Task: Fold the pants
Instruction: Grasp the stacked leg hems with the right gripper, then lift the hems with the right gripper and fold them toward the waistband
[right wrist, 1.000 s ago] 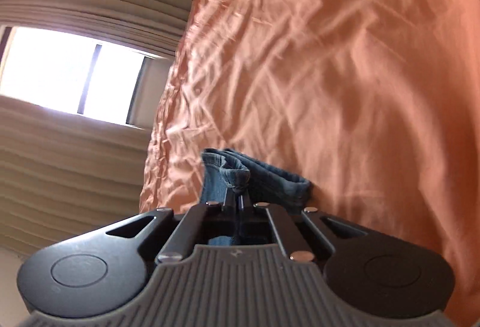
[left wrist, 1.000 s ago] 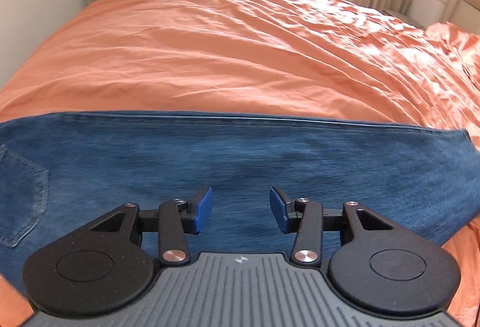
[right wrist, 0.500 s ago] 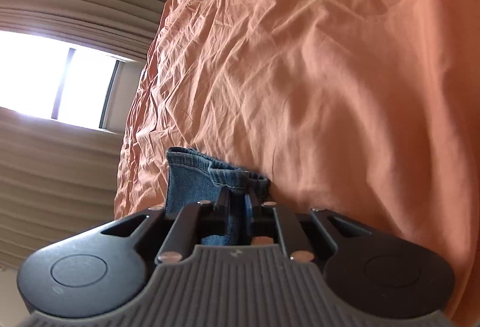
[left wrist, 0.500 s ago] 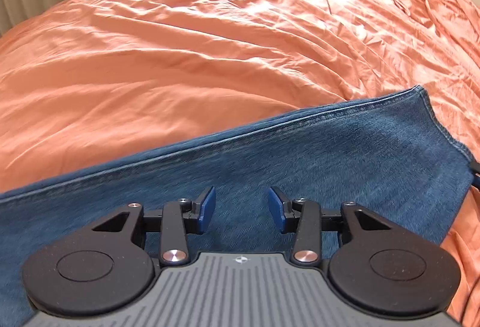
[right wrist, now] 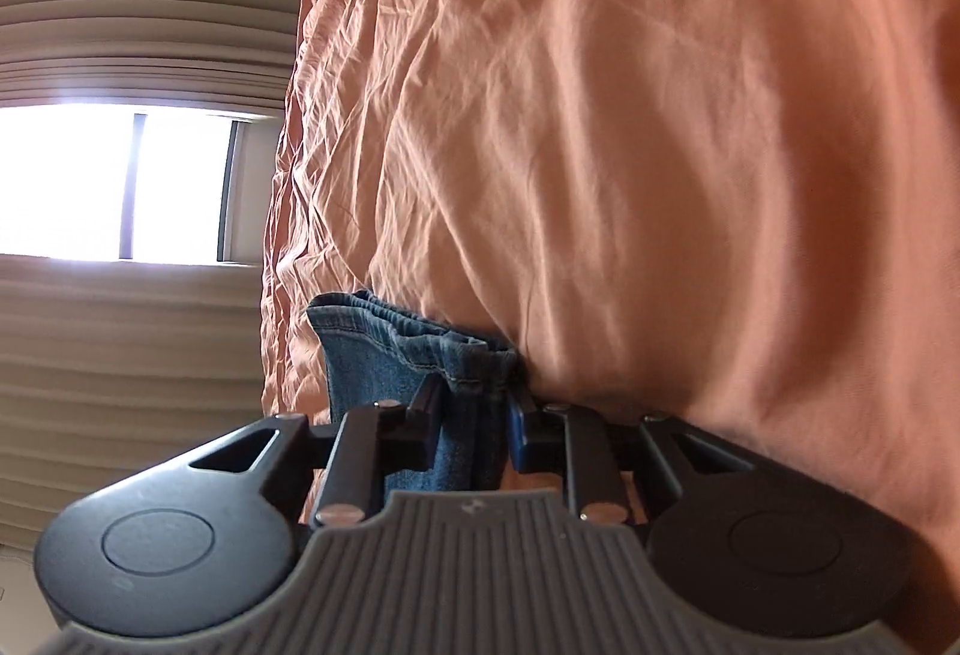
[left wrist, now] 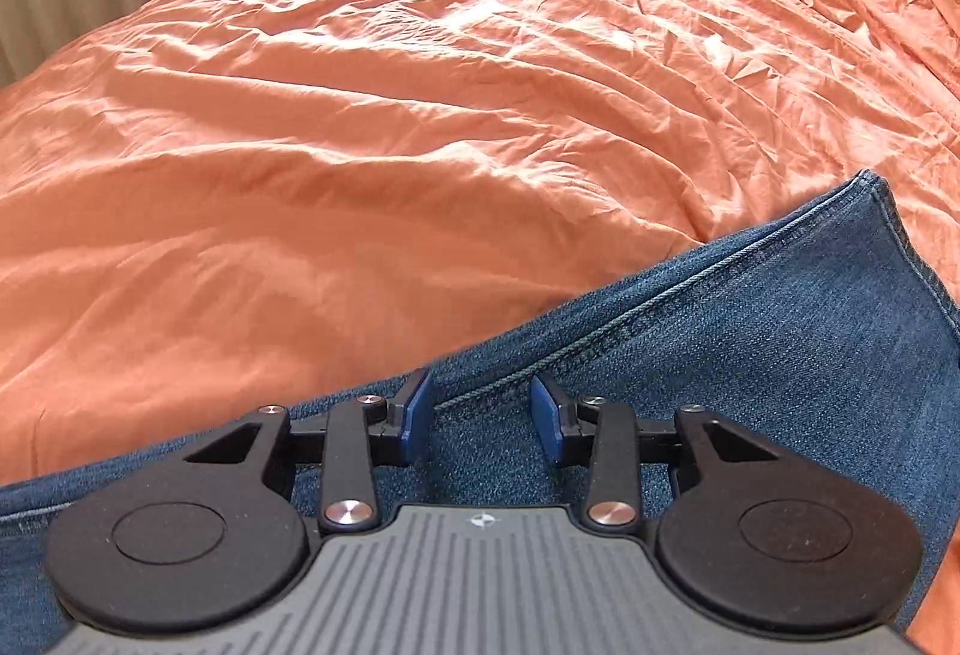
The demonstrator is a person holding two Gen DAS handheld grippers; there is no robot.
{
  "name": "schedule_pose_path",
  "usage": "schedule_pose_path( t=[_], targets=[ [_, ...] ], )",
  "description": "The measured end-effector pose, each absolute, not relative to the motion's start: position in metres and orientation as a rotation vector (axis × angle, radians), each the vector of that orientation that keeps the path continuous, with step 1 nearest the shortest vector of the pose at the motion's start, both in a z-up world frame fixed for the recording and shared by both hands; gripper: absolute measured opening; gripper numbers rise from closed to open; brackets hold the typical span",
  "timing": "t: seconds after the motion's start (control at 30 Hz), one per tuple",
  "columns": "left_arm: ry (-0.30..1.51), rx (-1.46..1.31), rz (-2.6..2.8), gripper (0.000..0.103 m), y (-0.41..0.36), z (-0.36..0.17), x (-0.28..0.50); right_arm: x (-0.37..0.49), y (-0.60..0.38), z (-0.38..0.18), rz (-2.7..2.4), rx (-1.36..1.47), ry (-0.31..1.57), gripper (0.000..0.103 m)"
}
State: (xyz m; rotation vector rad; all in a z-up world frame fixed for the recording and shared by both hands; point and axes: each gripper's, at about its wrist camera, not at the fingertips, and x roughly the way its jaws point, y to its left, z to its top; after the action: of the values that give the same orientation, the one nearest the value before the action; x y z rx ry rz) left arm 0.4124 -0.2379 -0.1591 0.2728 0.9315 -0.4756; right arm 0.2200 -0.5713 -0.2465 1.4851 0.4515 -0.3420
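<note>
Jeans on orange bed sheet; no legible writing.
Left claw released, narrowing, now nearer the hem; right claw closing around bunched hem, contact unclear.

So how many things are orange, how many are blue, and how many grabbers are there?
Orange: 1, the sheet
Blue: 1, the jeans
Grabbers: 2, the left gripper and the right gripper
Total: 4
</note>
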Motion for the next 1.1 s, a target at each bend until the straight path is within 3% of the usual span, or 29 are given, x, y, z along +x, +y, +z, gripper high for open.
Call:
schedule_pose_path(
  t=[0.1,0.27,0.47,0.83,0.97,1.1],
  targets=[
    [0.925,0.283,-0.483,0.039,-0.244,-0.163,0.417,0.222,-0.569,-0.24,-0.333,1.444,0.426,0.009],
    [0.888,0.251,-0.458,0.029,-0.243,-0.148,0.417,0.226,-0.568,-0.234,-0.34,1.39,0.431,0.008],
    [0.898,0.247,-0.44,0.029,-0.209,-0.123,0.395,0.222,-0.569,-0.231,-0.335,1.396,0.425,0.008],
    [0.983,0.207,-0.479,0.026,-0.195,-0.144,0.312,0.218,-0.568,-0.215,-0.311,1.319,0.404,0.008],
    [0.972,0.214,-0.495,0.016,-0.202,-0.145,0.27,0.22,-0.565,-0.207,-0.302,1.274,0.393,0.007],
    [0.979,0.201,-0.489,0.016,-0.198,-0.144,0.248,0.222,-0.561,-0.201,-0.301,1.23,0.391,0.007]
  ],
)
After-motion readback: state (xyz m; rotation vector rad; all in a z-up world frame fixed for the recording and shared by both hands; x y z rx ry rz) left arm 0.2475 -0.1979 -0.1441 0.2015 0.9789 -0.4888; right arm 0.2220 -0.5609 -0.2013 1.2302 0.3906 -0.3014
